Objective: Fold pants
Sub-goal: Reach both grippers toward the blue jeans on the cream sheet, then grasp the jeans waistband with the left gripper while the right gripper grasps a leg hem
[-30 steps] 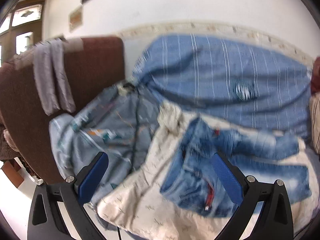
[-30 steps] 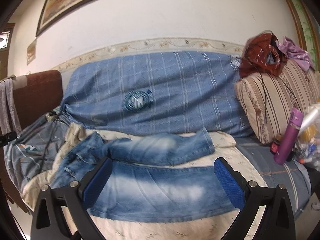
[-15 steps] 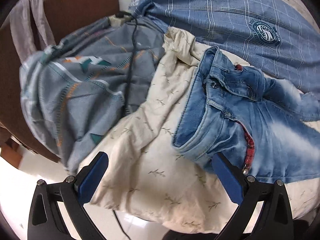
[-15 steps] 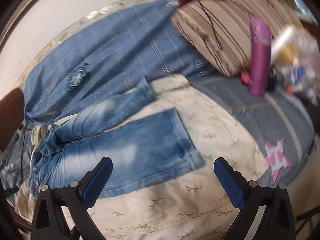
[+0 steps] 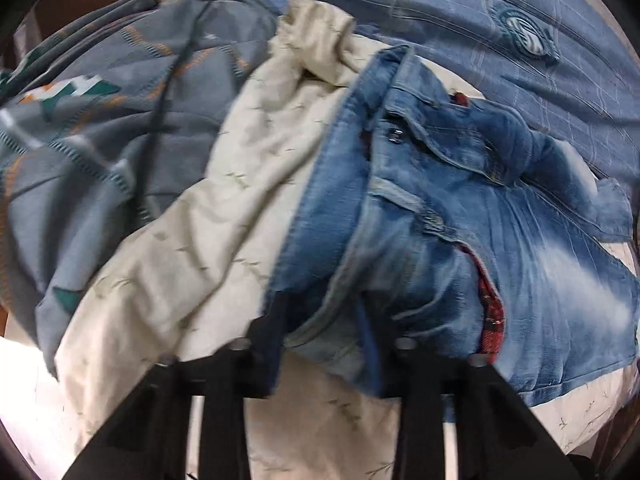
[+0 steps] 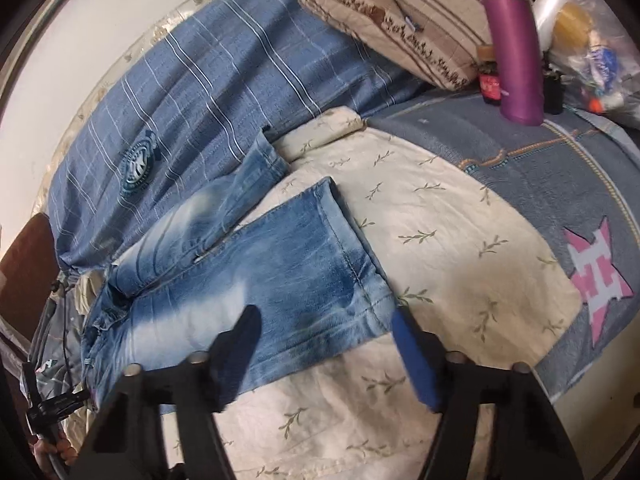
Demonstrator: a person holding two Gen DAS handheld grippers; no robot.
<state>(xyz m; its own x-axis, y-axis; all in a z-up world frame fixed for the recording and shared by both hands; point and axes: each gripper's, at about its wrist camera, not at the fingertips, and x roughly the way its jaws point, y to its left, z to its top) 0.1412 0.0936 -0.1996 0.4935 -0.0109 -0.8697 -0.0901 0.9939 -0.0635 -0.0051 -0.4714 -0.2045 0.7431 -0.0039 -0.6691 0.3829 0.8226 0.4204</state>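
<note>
Faded blue jeans lie flat on a cream leaf-print sheet over a bed. The left wrist view shows the waistband and a red plaid pocket lining. My left gripper sits at the near waistband corner with denim between its partly closed fingers. In the right wrist view the jeans spread their legs, the near hem at lower centre. My right gripper straddles that hem corner, its jaws partly closed and a gap still showing.
A blue checked blanket lies along the wall. A striped pillow, a purple bottle, small bottles and a plastic bag stand at the right. A grey patterned quilt with a black cable lies to the left.
Both grippers have dropped down onto the jeans and their jaws have narrowed. The left one now has the waistband corner between its fingers; the right one straddles the near leg hem.
</note>
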